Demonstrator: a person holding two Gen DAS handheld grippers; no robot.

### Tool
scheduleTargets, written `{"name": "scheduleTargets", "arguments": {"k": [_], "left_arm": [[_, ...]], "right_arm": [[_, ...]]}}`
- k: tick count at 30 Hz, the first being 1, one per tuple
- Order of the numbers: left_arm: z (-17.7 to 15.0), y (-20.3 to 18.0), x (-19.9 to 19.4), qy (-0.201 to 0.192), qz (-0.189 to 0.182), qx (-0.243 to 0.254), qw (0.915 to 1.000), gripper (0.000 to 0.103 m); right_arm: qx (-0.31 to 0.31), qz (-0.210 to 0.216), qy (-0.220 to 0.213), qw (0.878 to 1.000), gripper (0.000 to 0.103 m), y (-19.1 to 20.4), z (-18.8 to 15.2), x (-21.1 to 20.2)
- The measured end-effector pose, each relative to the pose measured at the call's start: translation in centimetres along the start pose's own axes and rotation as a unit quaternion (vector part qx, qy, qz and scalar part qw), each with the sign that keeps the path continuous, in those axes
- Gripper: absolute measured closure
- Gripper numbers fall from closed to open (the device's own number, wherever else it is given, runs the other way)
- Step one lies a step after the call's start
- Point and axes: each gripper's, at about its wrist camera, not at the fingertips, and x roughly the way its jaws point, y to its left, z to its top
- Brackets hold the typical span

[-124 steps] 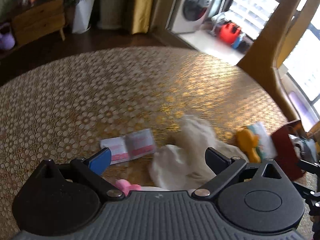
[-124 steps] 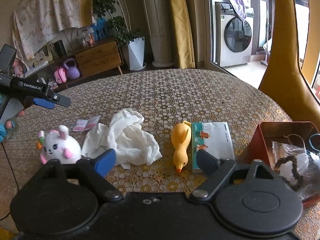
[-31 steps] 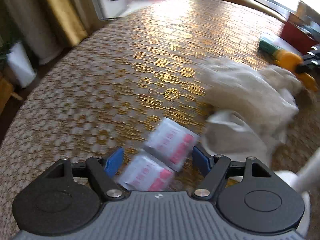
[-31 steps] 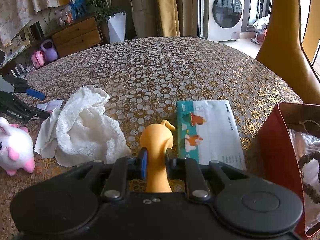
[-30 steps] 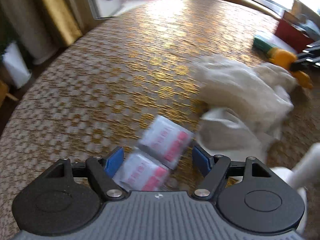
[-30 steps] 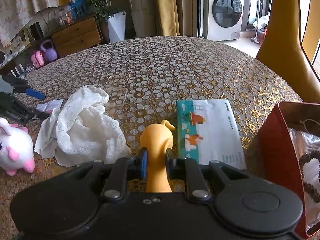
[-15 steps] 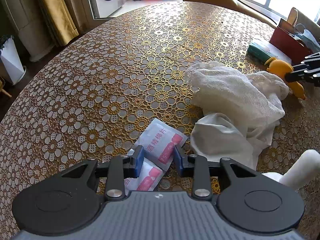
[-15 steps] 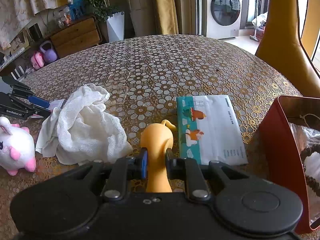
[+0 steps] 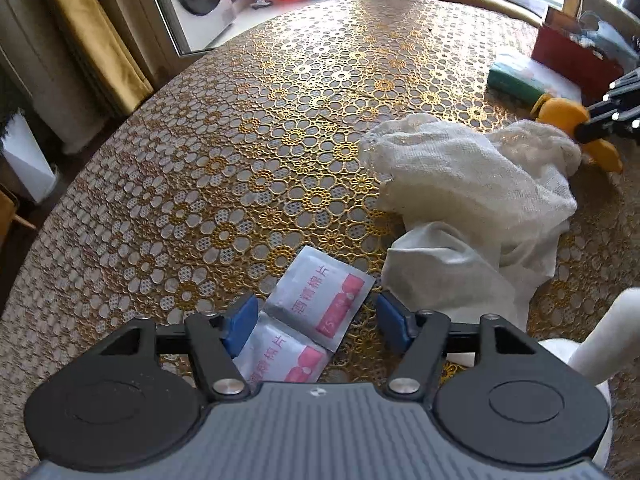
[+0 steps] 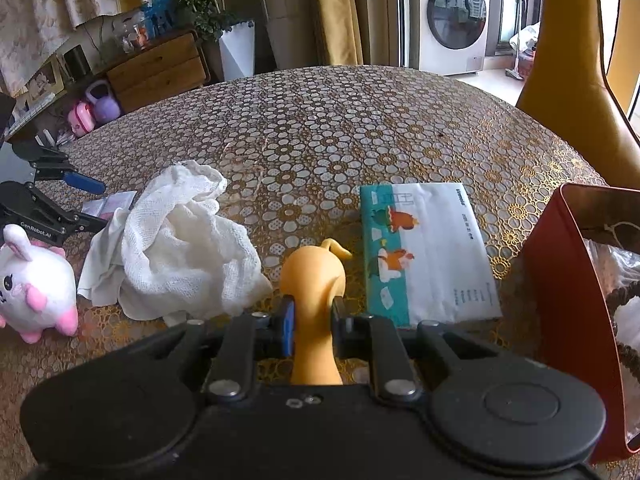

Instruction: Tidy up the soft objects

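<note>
Your right gripper (image 10: 312, 326) has its jaws clamped on the yellow duck (image 10: 314, 280), which lies on the desk (image 10: 320, 128) between the white cloth (image 10: 180, 248) and the tissue pack (image 10: 424, 248). The grip sits on the narrow neck, so the soft body may squirm loose or swing when you lift toward the red box (image 10: 572, 300).

Your left gripper (image 9: 314, 320) stands with jaws open around two wipe sachets (image 9: 320, 296) near the desk's edge, pads not touching them. Flat and slick, the sachets may slide or fold rather than rise if you close low again, and the cloth hem just beside could snag a finger.

Half a second back those jaws were nearly shut on the sachets; they have just been opening, and the sachets lie between them. The duck grip is unchanged over the past second.
</note>
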Motion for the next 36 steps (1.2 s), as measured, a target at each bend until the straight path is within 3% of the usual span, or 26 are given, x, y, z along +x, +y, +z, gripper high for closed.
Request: {"name": "scheduleTargets", "arguments": {"k": [3, 4, 9, 13, 15, 16, 19, 20, 21, 25, 36], "left_arm": [[-0.3, 1.4, 0.2, 0.003, -0.033, -0.032, 0.9989, 0.043], [-0.4, 1.5, 0.1, -0.001, -0.027, -0.032, 0.9991, 0.05], [-0.7, 1.1, -0.3, -0.011, -0.026, -0.038, 0.9989, 0.068], [-0.9, 1.0, -0.4, -0.015, -0.022, -0.05, 0.9984, 0.072], [-1.1, 1.1, -0.6, -0.021, -0.023, -0.062, 0.9976, 0.082], [-1.2, 1.2, -0.7, -0.024, -0.015, -0.07, 0.9971, 0.097], [-1.7, 1.6, -0.9, -0.027, -0.003, -0.087, 0.9958, 0.098], [-1.8, 1.7, -1.0, -0.029, -0.002, -0.091, 0.9954, 0.098], [-2.0, 1.8, -1.1, -0.029, -0.001, -0.093, 0.9952, 0.098], [-2.6, 2.3, -1.8, -0.032, 0.012, -0.111, 0.9932, 0.098], [-3.9, 3.1, -3.5, -0.028, 0.025, -0.169, 0.9848, 0.098]], "right_arm": [[-0.001, 0.001, 0.001, 1.0, 0.086, 0.0, 0.0, 0.0], [0.0, 0.001, 0.001, 1.0, 0.086, 0.0, 0.0, 0.1], [-0.004, -0.002, 0.003, 1.0, 0.082, 0.2, 0.1, 0.5], [-0.015, -0.011, 0.008, 1.0, 0.071, 0.7, 0.0, 1.0], [-0.023, -0.012, 0.008, 1.0, 0.063, 0.9, -0.1, 1.1], [-0.027, -0.018, 0.01, 0.999, 0.053, 1.0, -0.1, 1.3], [-0.037, -0.033, 0.015, 0.999, 0.051, 1.3, -0.3, 1.9], [-0.039, -0.038, 0.016, 0.998, 0.054, 1.3, -0.4, 2.1], [-0.042, -0.045, 0.01, 0.998, 0.067, 1.4, -0.5, 2.1], [-0.032, -0.048, 0.003, 0.998, 0.079, 1.1, -0.4, 1.8], [-0.025, -0.031, -0.004, 0.999, 0.078, 0.9, -0.9, 0.4]]}}
